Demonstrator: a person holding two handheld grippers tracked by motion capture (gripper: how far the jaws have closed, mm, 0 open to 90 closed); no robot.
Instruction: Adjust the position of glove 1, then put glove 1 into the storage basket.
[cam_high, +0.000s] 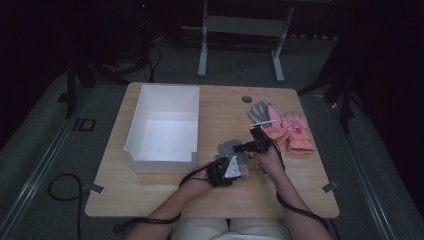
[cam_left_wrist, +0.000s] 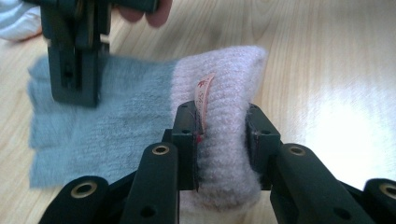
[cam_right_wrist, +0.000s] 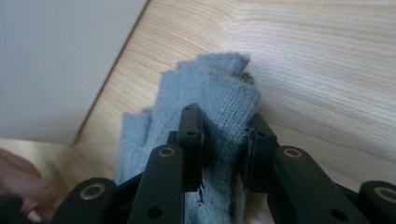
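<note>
Biggest worry: the glove (cam_left_wrist: 140, 121) sags between the two claws and snags the wall of the white bin (cam_high: 134, 134) off to the left claw's side (soft knit, it stretches). Left claw (cam_left_wrist: 219, 140) is clamped on the pink cuff; right claw (cam_right_wrist: 223, 140) pinches the grey fingers, just above the bench (cam_high: 160, 190).

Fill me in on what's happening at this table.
A person is working a grey glove with two grippers. The left gripper is clamped on its pale pink cuff, and the right gripper pinches the grey finger end. The glove lies on the table, just right of an empty white bin. More gloves, grey and pink, lie farther right.
</note>
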